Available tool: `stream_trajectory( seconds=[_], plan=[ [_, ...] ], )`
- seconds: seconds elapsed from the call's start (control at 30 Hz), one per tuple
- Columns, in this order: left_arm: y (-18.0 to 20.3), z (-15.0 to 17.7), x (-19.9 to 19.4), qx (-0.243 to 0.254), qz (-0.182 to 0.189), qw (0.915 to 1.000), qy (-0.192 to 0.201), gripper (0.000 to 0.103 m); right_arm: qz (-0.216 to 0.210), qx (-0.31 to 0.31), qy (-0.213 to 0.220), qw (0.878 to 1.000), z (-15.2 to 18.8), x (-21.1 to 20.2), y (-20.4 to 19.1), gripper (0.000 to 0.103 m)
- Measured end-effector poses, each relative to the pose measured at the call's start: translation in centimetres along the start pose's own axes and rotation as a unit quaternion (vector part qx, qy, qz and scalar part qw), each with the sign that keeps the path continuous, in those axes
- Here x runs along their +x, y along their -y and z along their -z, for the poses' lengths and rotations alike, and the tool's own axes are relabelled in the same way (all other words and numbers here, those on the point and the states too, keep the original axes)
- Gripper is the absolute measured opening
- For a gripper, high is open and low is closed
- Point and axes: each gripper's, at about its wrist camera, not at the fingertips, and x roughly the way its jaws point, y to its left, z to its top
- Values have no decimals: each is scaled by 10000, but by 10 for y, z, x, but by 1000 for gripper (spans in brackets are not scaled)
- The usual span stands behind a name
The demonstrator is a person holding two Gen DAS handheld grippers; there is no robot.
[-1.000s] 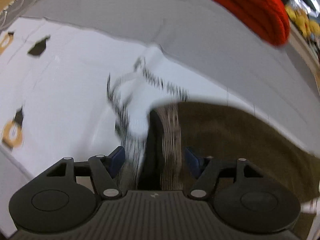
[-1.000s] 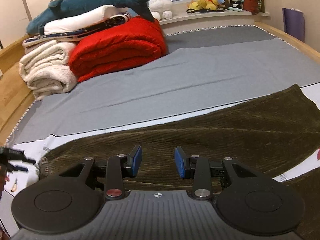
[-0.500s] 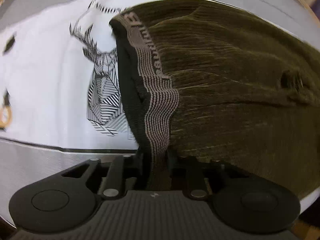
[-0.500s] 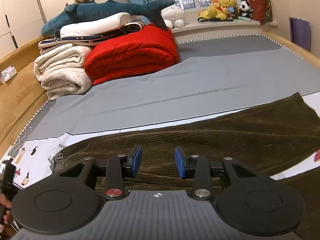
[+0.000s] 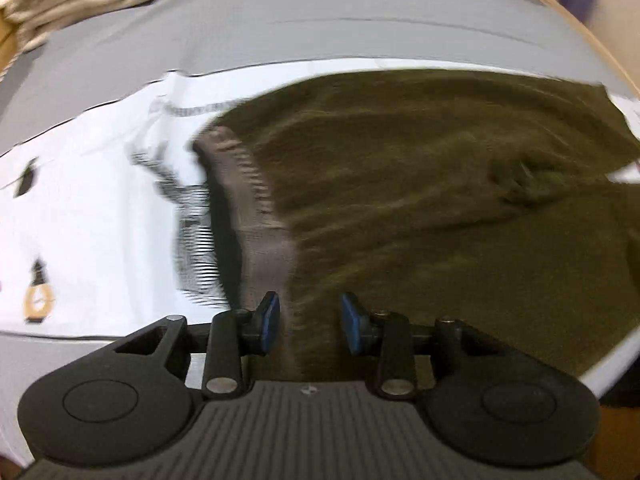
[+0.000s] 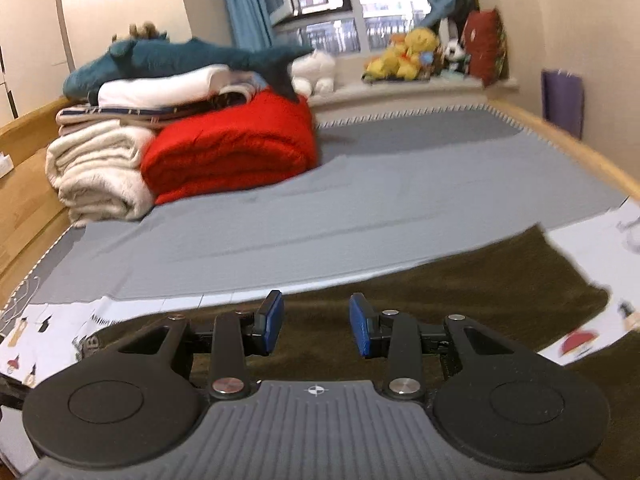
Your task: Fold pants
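Left tool (image 5: 309, 322) jaws just opened, apart above olive pants (image 5: 440, 208) waistband.

Dark olive corduroy pants (image 5: 440, 208) lie spread flat on the bed's white printed sheet (image 5: 88, 208), striped brown waistband (image 5: 256, 208) at its deer print.
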Motion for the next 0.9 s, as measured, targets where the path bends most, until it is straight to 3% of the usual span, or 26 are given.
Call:
stream_trajectory(
  seconds=[0.07, 0.1, 0.13, 0.2, 0.23, 0.3, 0.43, 0.53, 0.73, 0.9],
  plan=[
    [5, 5, 15, 274, 93, 9993, -226, 37, 63, -20, 90, 9999, -3, -14, 8, 41],
    [9, 11, 29, 526, -64, 9974, -494, 37, 72, -51, 122, 9999, -2, -21, 13, 41],
    [15, 20, 44, 913, -405, 9919, -780, 29, 94, -97, 147, 9998, -1, -26, 18, 41],
    [31, 34, 49, 1709, -680, 9804, -704, 28, 315, -230, 221, 9990, 8, -39, 28, 42],
    [37, 34, 48, 1815, -763, 9778, -720, 28, 405, -250, 239, 9986, 13, -43, 32, 42],
    [39, 29, 37, 1526, -705, 9834, -683, 28, 582, -201, 187, 9979, 27, -49, 44, 42],
    [47, 18, 5, 1337, -207, 9908, -30, 30, 833, 83, -11, 9965, 50, -58, 62, 42],
    [59, 10, -7, 1178, 52, 9928, 229, 31, 930, 238, 79, 9954, 55, -61, 63, 42],
    [86, -1, -28, 1138, 207, 9891, 916, 37, 1156, 298, -161, 9927, 56, -60, 63, 42],
    [87, -10, -41, 999, 153, 9811, 1650, 55, 1043, 90, -164, 9944, 65, -59, 72, 42]
  ],
)
